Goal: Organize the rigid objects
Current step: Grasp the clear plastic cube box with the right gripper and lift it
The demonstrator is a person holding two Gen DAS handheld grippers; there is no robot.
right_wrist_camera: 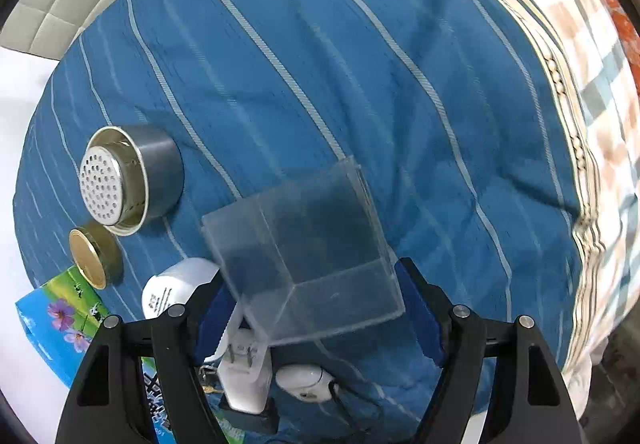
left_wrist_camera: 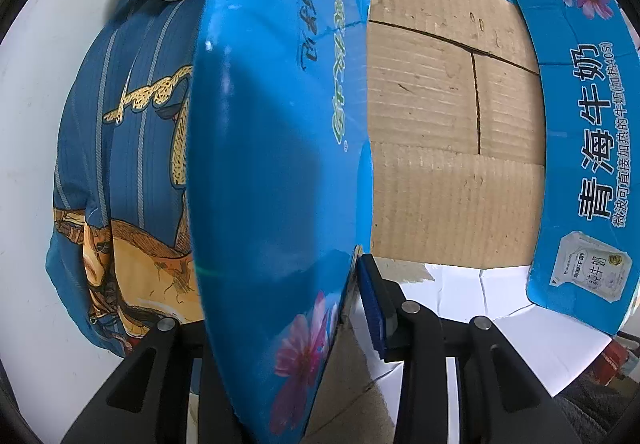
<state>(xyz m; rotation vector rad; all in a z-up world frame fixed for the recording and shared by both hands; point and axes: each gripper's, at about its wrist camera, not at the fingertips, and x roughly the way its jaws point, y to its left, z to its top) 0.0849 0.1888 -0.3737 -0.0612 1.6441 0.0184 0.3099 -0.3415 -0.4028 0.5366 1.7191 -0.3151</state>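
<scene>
Left wrist view: my left gripper point(left_wrist_camera: 352, 308) is clamped on a flap of the blue milk carton point(left_wrist_camera: 276, 147), interior bare. Right wrist view: my right gripper point(right_wrist_camera: 320, 308) straddles the clear plastic box point(right_wrist_camera: 308, 244) on the striped bedding point(right_wrist_camera: 360, 63), pads not visibly pressing it.

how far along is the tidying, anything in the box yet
Nothing looks packed: the blue milk carton shows only its bare cardboard floor. In hand: the left hand-held gripper is clamped on the carton's flap, and the right hand-held gripper straddles the clear plastic box. Left on the bedspread: strainer cup, gold lid, white charger.
</scene>
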